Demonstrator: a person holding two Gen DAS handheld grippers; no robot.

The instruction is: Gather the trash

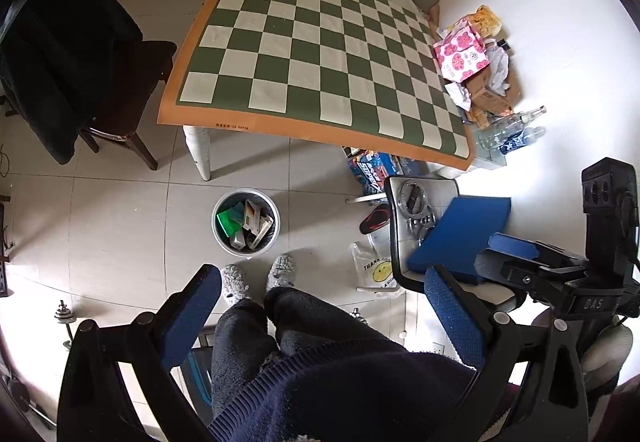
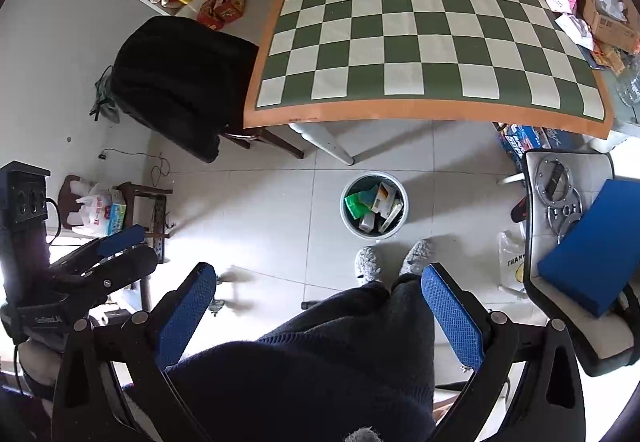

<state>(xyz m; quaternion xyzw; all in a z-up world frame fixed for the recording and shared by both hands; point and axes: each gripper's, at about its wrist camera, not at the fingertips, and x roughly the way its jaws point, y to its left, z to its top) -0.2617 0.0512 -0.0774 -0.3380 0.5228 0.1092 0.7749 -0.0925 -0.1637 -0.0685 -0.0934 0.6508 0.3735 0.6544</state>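
Observation:
A round white trash bin (image 1: 245, 221) stands on the tiled floor in front of the table, holding several boxes and a green wrapper; it also shows in the right wrist view (image 2: 374, 207). The checkered tablecloth (image 1: 320, 54) on the table is bare in the middle, also in the right wrist view (image 2: 432, 30). My left gripper (image 1: 324, 282) is open and empty, held high above my legs. My right gripper (image 2: 318, 282) is open and empty too, also high above my legs. Both grippers are well back from the table and bin.
A pile of packaging with a pink flowered box (image 1: 462, 52) and bottles (image 1: 516, 126) lies at the table's right edge. A chair with a blue box (image 1: 464, 234) stands right. A dark draped chair (image 1: 68, 54) stands left. My slippered feet (image 1: 260, 276) are by the bin.

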